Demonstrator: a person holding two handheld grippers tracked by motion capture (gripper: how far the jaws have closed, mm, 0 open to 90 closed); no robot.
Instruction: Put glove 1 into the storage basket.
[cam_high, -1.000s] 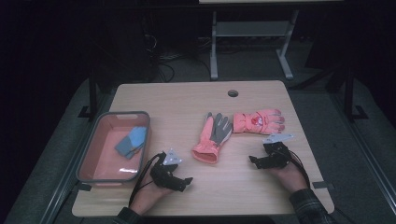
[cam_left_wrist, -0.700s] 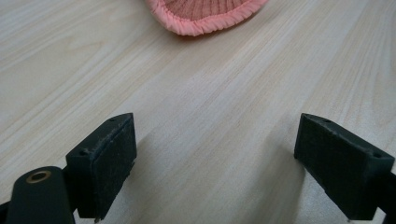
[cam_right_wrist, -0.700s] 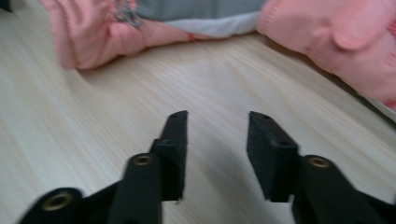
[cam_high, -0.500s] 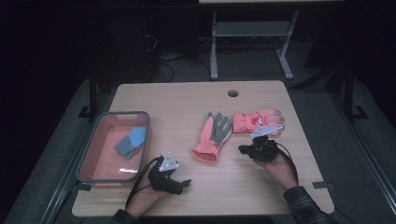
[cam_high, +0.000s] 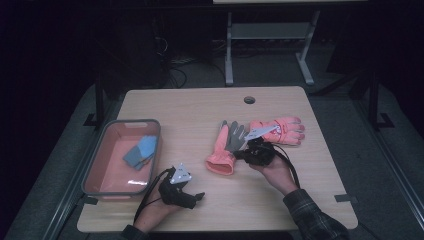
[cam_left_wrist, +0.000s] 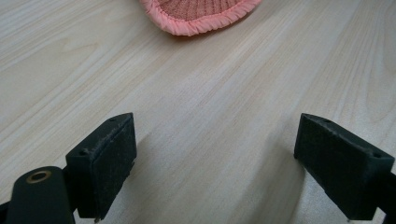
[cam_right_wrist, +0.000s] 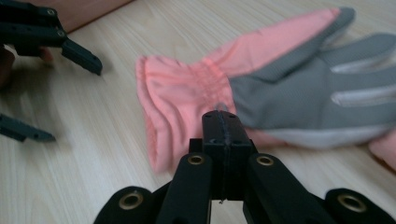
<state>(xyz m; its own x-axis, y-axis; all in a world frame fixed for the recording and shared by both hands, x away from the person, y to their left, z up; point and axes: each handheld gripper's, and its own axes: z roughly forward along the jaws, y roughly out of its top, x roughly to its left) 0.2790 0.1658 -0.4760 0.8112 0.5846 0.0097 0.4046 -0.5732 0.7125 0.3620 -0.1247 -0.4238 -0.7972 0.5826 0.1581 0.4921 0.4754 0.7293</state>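
A pink glove with a grey palm (cam_high: 226, 146) lies palm up in the middle of the table, cuff toward me. A second pink glove (cam_high: 281, 130) lies just right of it, fingers pointing right. My right gripper (cam_high: 240, 154) hovers over the first glove (cam_right_wrist: 261, 88), its tip (cam_right_wrist: 222, 122) above the wrist area; the jaws are pressed together with nothing between them. My left gripper (cam_high: 196, 197) rests on the table near the front edge, jaws wide open (cam_left_wrist: 215, 158) and empty, facing the glove's cuff (cam_left_wrist: 201, 14). It also appears in the right gripper view (cam_right_wrist: 77, 103).
A pink tray with a grey rim (cam_high: 152, 150) sits at the table's left, holding a folded blue cloth (cam_high: 140, 152). A cable hole (cam_high: 249, 99) is near the far edge. Bare wood lies between the two grippers.
My right gripper has moved left and up from the table's right side to the grey-palmed glove. The left gripper has stayed put.
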